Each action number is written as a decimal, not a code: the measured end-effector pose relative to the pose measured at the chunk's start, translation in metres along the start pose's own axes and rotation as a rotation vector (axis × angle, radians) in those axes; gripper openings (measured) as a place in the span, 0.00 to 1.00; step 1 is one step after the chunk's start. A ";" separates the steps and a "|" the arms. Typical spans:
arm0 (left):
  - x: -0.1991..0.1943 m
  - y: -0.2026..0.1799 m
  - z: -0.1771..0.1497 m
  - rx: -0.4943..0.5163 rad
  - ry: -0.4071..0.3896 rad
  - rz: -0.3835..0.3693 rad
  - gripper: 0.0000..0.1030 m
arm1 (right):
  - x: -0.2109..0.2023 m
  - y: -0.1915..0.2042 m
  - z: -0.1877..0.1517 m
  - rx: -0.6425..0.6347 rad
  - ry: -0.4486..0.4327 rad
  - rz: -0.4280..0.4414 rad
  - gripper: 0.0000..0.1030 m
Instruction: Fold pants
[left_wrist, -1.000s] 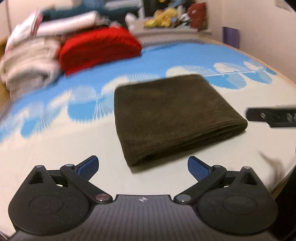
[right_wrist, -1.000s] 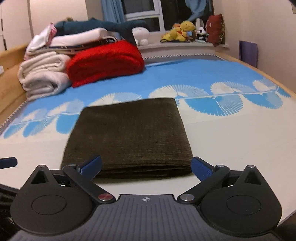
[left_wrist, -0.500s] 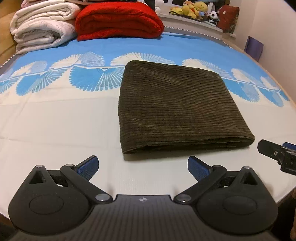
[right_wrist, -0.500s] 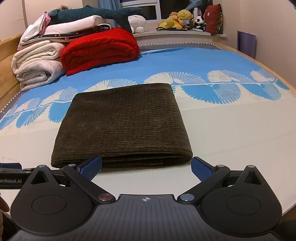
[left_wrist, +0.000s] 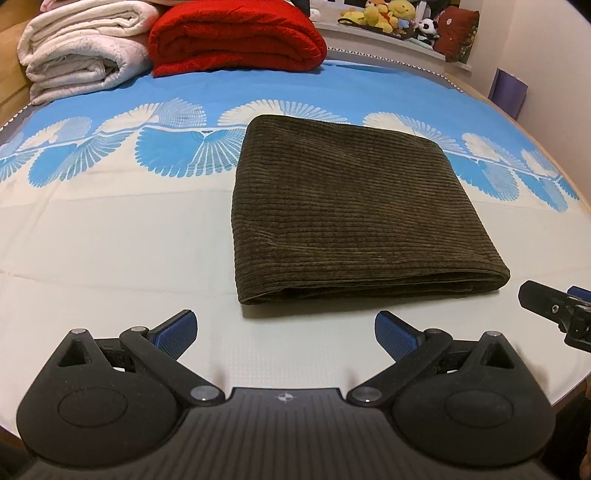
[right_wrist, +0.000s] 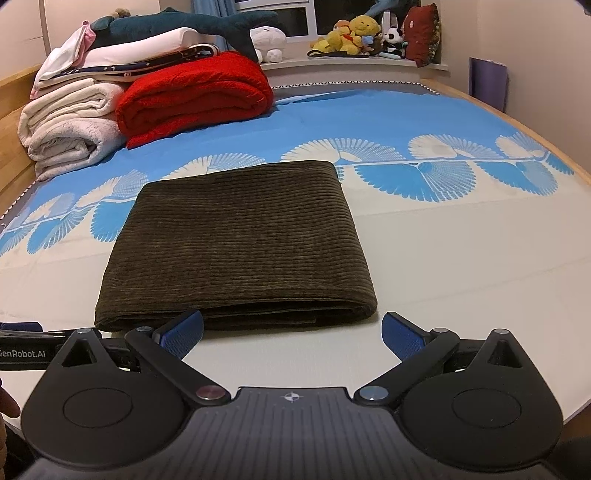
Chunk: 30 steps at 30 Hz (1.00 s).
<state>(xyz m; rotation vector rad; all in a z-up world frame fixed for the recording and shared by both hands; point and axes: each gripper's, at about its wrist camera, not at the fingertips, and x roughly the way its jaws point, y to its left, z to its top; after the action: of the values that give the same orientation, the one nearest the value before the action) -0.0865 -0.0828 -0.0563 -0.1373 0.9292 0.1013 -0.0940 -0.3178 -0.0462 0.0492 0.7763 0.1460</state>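
The dark olive corduroy pants (left_wrist: 354, 206) lie folded into a flat rectangle on the bed; they also show in the right wrist view (right_wrist: 240, 240). My left gripper (left_wrist: 284, 332) is open and empty, just short of the fold's near left corner. My right gripper (right_wrist: 291, 330) is open and empty, close to the fold's near edge, its left pad by the cloth. The right gripper's tip (left_wrist: 554, 306) shows at the left view's right edge; the left gripper's body (right_wrist: 22, 343) shows at the right view's left edge.
The bed sheet (left_wrist: 110, 240) is cream with a blue fan pattern farther back. A red folded blanket (right_wrist: 195, 92) and white folded blankets (right_wrist: 70, 125) are stacked at the back left. Plush toys (right_wrist: 354, 33) sit on the window sill. The bed's wooden edge (right_wrist: 546, 136) curves on the right.
Both grippers have pulled back and settled; the left view swung from a blurred tilt to a steady look at the pants. The pants have not moved. Both grippers stay open.
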 end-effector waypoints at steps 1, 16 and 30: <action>0.000 0.000 0.000 0.001 0.000 0.002 1.00 | 0.000 0.000 0.000 -0.001 -0.001 0.002 0.99; -0.004 0.004 0.001 0.005 -0.016 -0.001 1.00 | 0.001 0.003 -0.001 -0.015 0.002 0.003 0.99; -0.007 0.004 0.002 0.023 -0.032 0.009 1.00 | 0.000 0.001 -0.001 -0.006 0.002 0.006 0.99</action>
<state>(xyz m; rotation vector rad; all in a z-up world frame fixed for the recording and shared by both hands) -0.0898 -0.0791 -0.0500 -0.1097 0.8988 0.1011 -0.0944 -0.3166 -0.0467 0.0462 0.7779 0.1543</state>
